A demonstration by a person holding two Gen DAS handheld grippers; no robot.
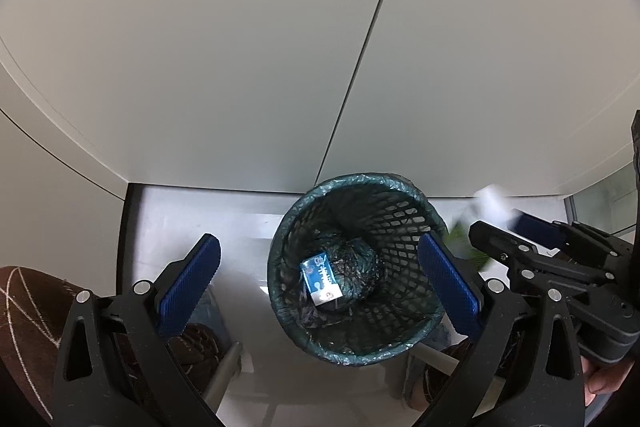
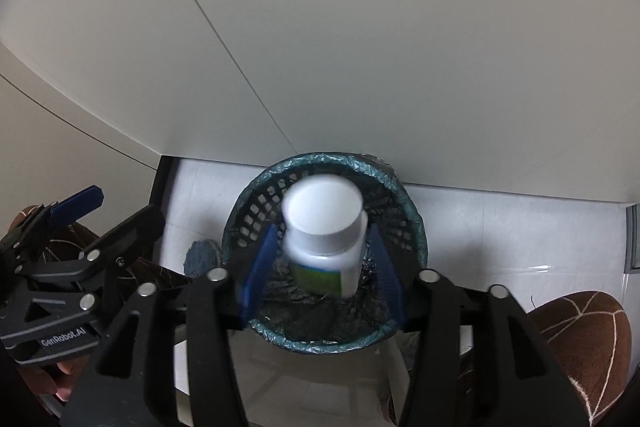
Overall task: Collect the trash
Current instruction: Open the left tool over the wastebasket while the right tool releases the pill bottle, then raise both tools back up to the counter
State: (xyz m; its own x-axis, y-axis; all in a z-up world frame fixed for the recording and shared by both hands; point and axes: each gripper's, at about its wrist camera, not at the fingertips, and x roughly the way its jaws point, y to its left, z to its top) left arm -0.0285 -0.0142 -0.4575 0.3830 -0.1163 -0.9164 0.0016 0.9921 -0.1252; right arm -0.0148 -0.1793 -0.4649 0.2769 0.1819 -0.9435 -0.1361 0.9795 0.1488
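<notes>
A white-capped bottle [image 2: 324, 239] with a green label is seen blurred between the blue pads of the right tool [image 2: 322, 267], whose jaws stand parted with gaps at both sides, above a mesh wastebasket [image 1: 400, 211] lined with a green bag on the floor by a white wall. A blue carton [image 1: 320, 277] lies inside. The left tool [image 1: 320, 277] is held wide open and empty above the basket.

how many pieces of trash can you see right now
2. A blue box lies at the bottom of the bin; a white bottle sits between the right gripper pads above it. More may be hidden.
</notes>
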